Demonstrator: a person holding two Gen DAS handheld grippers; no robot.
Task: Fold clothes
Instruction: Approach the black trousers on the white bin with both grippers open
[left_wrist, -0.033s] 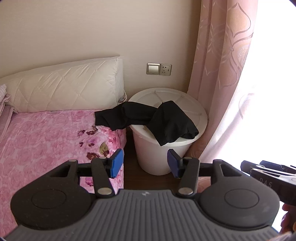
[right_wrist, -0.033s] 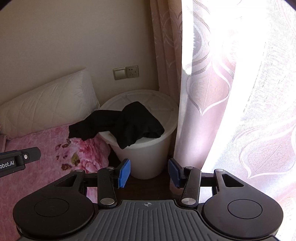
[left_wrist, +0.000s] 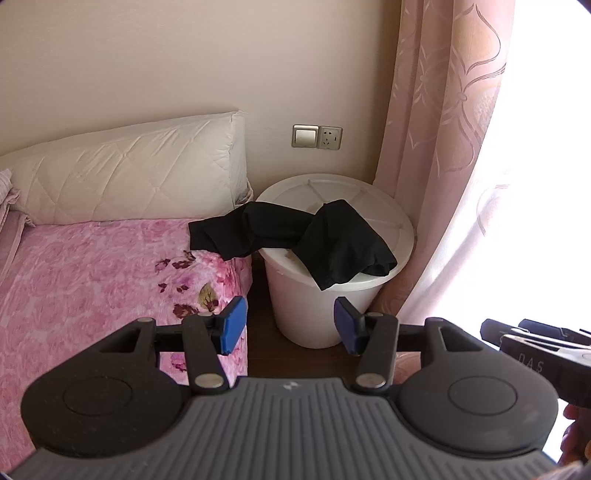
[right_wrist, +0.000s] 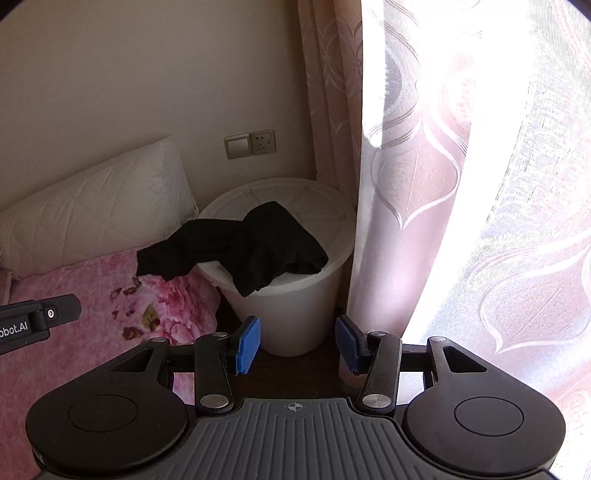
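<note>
The crumpled black cloth garment (left_wrist: 325, 240) looks soft and matt, lying over a smooth white plastic bucket (left_wrist: 314, 314) with a faint sheen. The pink floral bedspread (left_wrist: 92, 280) looks fleecy. The quilted white pillow (left_wrist: 129, 173) is stitched cloth, and the patterned pink curtain (left_wrist: 443, 147) slightly glossy.

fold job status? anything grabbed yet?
Done: nothing. The black garment lies crumpled, draped from the white bucket lid onto the pink bed. In hand: nothing; left tongs and right tongs both open, short of it. Left: pick up, spread out, fold.
</note>
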